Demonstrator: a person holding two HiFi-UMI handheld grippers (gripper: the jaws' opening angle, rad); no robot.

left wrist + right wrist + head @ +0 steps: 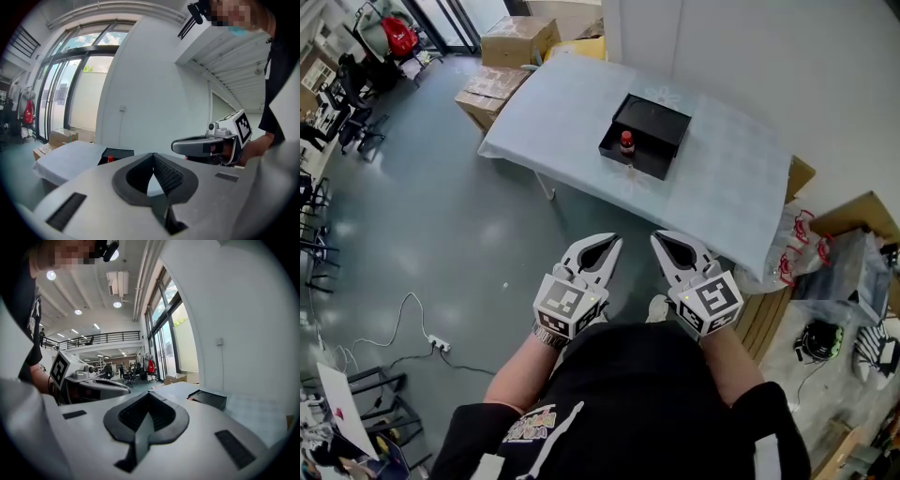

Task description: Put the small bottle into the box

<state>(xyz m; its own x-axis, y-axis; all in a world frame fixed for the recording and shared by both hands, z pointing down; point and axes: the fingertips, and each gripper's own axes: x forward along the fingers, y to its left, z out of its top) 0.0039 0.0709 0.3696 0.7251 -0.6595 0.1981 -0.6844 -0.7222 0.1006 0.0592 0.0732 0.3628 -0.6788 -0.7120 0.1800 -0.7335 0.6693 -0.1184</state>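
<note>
A black open box (pixel 643 134) sits on a table covered with a pale cloth (pixel 722 178). The small bottle (pixel 626 143), dark with a red cap, stands inside the box near its front left corner. Both grippers are held close to my body, well short of the table. My left gripper (pixel 610 241) is shut with nothing in it, and so is my right gripper (pixel 662 237). In the left gripper view the jaws (pixel 153 155) meet, with the box (pixel 117 153) and the red cap (pixel 110 159) far ahead. The right gripper view shows its gripper (pixel 149 395) shut and the box (pixel 209 399) off to the right.
Cardboard boxes (pixel 517 39) stand on the grey floor beyond the table's far left end. A power strip with a cable (pixel 439 344) lies on the floor at left. Bags and a cardboard box (pixel 844 253) crowd the floor to the right of the table.
</note>
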